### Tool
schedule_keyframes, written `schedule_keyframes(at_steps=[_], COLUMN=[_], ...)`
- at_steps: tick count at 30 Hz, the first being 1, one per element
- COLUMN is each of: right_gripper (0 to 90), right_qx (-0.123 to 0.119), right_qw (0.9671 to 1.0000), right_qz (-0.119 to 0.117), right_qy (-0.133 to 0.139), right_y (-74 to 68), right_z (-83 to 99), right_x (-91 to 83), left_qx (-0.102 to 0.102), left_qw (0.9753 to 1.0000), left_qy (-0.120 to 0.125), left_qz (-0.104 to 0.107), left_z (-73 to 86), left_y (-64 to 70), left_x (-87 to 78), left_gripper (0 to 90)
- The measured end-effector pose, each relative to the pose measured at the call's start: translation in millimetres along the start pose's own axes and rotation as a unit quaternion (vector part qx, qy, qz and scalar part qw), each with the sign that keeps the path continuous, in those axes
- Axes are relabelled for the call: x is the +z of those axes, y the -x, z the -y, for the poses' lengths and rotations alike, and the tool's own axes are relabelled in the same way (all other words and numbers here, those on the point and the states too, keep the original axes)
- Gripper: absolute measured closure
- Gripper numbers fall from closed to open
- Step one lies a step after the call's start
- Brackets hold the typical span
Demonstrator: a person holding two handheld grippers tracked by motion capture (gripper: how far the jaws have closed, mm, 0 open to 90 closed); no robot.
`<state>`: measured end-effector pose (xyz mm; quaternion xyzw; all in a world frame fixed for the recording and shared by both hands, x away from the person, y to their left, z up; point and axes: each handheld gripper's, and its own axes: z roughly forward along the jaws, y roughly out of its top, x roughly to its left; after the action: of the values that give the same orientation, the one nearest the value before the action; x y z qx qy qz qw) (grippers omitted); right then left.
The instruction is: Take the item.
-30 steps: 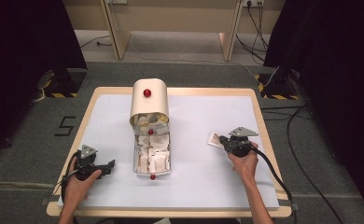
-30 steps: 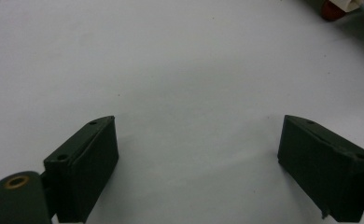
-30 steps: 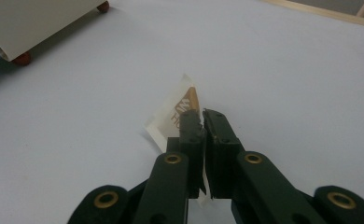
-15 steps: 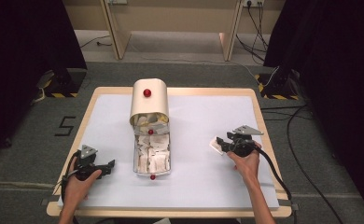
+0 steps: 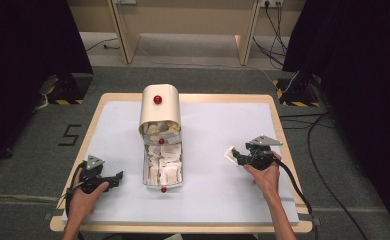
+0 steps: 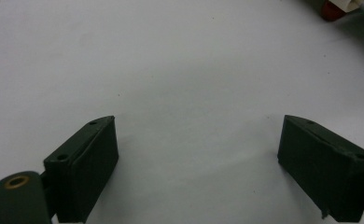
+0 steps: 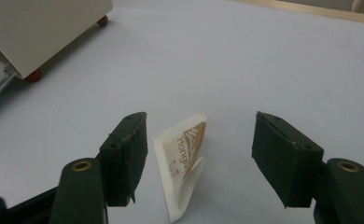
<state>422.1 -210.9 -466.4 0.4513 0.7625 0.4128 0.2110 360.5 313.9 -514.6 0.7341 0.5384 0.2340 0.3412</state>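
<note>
A small white sachet with brown print (image 7: 182,158) lies on the white table mat, partly propped up, between the wide-apart jaws of my right gripper (image 7: 201,156) and close to its left jaw. From above, the sachet (image 5: 229,152) sits just in front of the right gripper (image 5: 237,156) at the table's right side. My left gripper (image 5: 116,178) rests open near the front left, and its jaws (image 6: 196,156) have only bare mat between them.
A cream round-topped box (image 5: 159,107) with a red knob stands at mid table. Its clear drawer (image 5: 163,169) is pulled out toward me, full of several sachets. The box (image 7: 45,28) stands left of the right gripper. The table's wooden rim (image 5: 278,127) runs along the right.
The right hand and gripper have sunk slightly toward the table with the sachet at the jaws. The left gripper has not moved.
</note>
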Motion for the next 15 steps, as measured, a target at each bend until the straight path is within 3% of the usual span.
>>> schedule_keyframes(at_steps=[15], right_gripper=[34.0], right_qx=[-0.014], right_qw=[0.9998], right_qz=[-0.014], right_qy=[-0.006], right_y=[-6.6], right_z=[7.6], right_x=[-18.8], left_qx=[-0.002], left_qw=[1.0], left_qy=[0.001], left_qz=[0.0], left_z=[0.0], left_y=[0.1], left_x=[0.2], left_gripper=[11.4])
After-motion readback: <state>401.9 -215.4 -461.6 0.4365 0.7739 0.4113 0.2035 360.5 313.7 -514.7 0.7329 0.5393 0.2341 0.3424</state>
